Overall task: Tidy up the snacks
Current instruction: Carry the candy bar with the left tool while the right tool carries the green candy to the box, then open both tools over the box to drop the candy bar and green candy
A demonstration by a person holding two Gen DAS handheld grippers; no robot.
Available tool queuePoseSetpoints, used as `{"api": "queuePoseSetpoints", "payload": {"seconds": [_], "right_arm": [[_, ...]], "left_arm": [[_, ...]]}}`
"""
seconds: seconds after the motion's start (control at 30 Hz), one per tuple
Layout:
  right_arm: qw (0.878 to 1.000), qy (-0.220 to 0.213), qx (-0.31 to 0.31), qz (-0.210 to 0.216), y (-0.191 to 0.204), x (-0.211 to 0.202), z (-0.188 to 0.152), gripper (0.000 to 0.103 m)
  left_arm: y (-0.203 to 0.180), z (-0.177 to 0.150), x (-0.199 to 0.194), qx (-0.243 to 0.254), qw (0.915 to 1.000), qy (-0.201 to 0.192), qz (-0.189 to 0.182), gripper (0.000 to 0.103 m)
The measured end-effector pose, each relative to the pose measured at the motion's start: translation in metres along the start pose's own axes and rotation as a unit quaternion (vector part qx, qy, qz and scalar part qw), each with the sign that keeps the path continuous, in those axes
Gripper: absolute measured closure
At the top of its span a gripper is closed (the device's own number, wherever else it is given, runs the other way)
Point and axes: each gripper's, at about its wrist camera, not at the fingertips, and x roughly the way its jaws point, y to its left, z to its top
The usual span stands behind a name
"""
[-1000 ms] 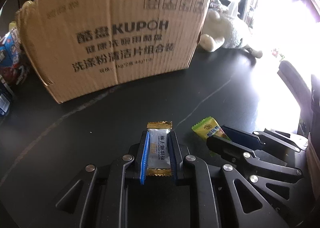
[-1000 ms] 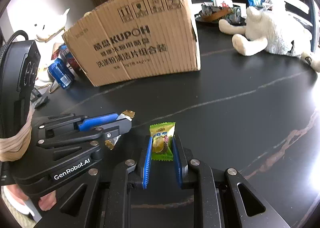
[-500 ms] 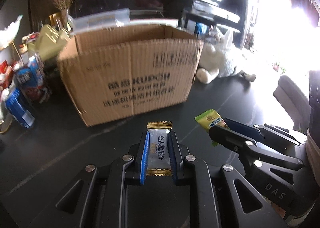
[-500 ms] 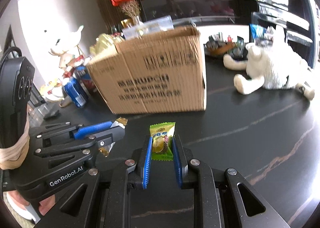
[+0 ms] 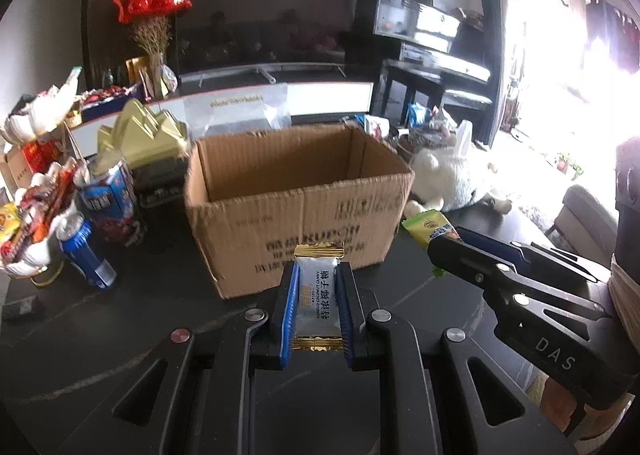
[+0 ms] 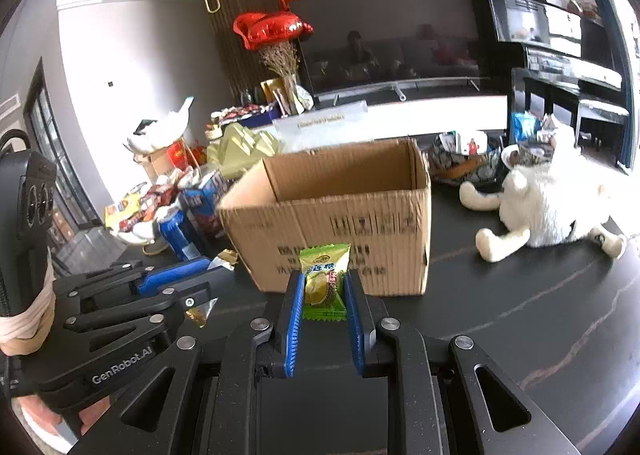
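Clamping slick wrappers by their flat sides invites trouble: the left gripper (image 5: 316,311) is clenched on a white coconut candy (image 5: 318,305) with crimped gold foil ends, and the glossy film could slide out of the ribbed blue pads if the hand tips further on the way over the box wall. Both sweets hang above the dark, veined table (image 6: 540,315), short of the near wall of the open cardboard box (image 5: 296,211). Its corrugated rim is soft and bowed, so a low pass could catch it and shove the box toward the cans at the table's left edge. The right gripper (image 6: 324,295) grips a crinkly green durian candy (image 6: 324,283), equally slippery.
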Motion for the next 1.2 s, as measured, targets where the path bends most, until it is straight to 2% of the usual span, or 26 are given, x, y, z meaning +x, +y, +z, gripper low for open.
{"api": "queuePoseSetpoints", "payload": {"seconds": [0.17,0.37,0.7,1.0,1.03,1.07,1.13,1.17,1.2], "right_arm": [[1.000,-0.008,-0.008,0.003,0.002,-0.002,0.018,0.081],[1.000,0.001,-0.011,0.005,0.000,0.009,0.046,0.081],[0.999,0.005,-0.032,-0.010,0.001,0.034,0.089,0.081],[0.999,0.019,-0.034,-0.022,-0.008,0.066,0.115,0.081],[0.999,0.023,-0.032,-0.025,-0.009,0.070,0.117,0.081],[0.999,0.026,-0.030,-0.027,-0.010,0.074,0.119,0.080],[0.998,0.040,-0.027,-0.036,-0.013,0.081,0.121,0.070],[0.998,0.044,-0.027,-0.043,-0.014,0.082,0.121,0.065],[0.997,0.044,-0.026,-0.052,-0.015,0.083,0.120,0.055]], "left_arm": [[0.003,0.016,-0.006,-0.002,0.9999,-0.011,0.009,0.084],[0.009,0.038,-0.004,0.000,0.9996,-0.014,0.023,0.084],[0.027,0.078,0.023,-0.007,0.9991,0.005,0.041,0.084],[0.040,0.108,0.057,-0.030,0.9984,0.024,0.041,0.083],[0.041,0.110,0.059,-0.032,0.9982,0.028,0.043,0.079],[0.043,0.111,0.062,-0.036,0.9976,0.031,0.051,0.068],[0.045,0.112,0.061,-0.038,0.9971,0.025,0.061,0.058],[0.046,0.111,0.060,-0.037,0.9961,0.023,0.077,0.057],[0.047,0.110,0.059,-0.034,0.9952,0.025,0.088,0.057]]}}
